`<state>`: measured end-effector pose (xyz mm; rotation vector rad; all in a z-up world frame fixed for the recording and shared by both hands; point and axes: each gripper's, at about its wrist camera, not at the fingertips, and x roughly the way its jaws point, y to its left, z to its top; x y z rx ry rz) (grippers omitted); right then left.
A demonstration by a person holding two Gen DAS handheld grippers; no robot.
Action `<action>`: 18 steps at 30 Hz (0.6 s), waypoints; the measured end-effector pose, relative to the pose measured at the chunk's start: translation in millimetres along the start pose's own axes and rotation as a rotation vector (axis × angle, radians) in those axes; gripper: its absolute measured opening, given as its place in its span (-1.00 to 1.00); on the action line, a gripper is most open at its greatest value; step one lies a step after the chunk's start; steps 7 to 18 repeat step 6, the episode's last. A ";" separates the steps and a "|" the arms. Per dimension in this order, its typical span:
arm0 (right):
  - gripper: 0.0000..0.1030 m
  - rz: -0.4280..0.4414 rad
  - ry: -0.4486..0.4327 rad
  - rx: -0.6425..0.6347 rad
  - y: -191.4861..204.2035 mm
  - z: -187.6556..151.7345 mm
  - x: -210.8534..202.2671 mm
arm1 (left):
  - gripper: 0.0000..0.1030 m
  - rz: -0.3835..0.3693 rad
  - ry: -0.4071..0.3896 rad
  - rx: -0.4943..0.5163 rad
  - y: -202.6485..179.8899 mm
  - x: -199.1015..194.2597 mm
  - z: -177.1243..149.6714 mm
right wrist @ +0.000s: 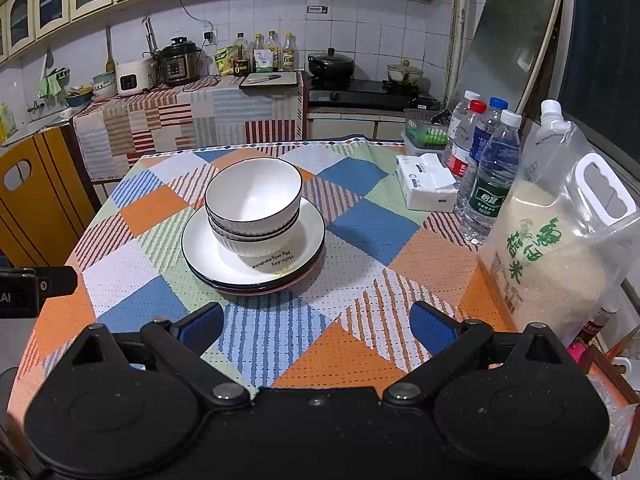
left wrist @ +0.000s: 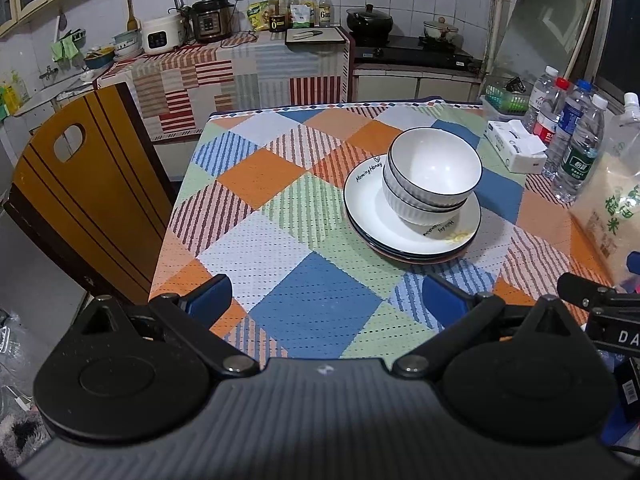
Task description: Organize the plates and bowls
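White bowls with dark rims [left wrist: 434,176] are nested in a stack on a stack of plates [left wrist: 376,216] on the patchwork tablecloth [left wrist: 280,208]. The top plate is white with a dark rim and lettering. In the right wrist view the bowls [right wrist: 253,200] and plates [right wrist: 200,248] sit left of centre. My left gripper [left wrist: 326,294] is open and empty, above the near table edge, short of the stack. My right gripper [right wrist: 316,324] is open and empty, above the near part of the table, short of the stack.
Several water bottles [right wrist: 490,184], a tissue box [right wrist: 426,184], a green basket [right wrist: 426,132] and a big bag of rice [right wrist: 560,232] stand along the table's right side. A wooden chair [left wrist: 80,200] stands at the left. A kitchen counter [left wrist: 240,60] with appliances runs behind.
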<state>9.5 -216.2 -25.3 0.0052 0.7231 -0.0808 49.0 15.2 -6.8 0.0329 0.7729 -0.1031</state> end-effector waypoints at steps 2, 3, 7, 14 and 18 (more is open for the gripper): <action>0.96 -0.001 0.000 -0.003 0.4 -0.1 0.0 | 1.00 0.004 -0.003 0.000 0.6 -0.1 0.8; 0.96 -0.001 -0.001 -0.004 0.6 -0.2 0.1 | 1.00 0.004 -0.004 0.002 0.7 0.0 1.0; 0.96 0.001 0.002 -0.005 0.4 0.2 1.2 | 1.00 0.006 -0.003 0.003 1.0 0.0 1.4; 0.96 0.001 0.002 -0.005 0.4 0.2 1.2 | 1.00 0.006 -0.003 0.003 1.0 0.0 1.4; 0.96 0.001 0.002 -0.005 0.4 0.2 1.2 | 1.00 0.006 -0.003 0.003 1.0 0.0 1.4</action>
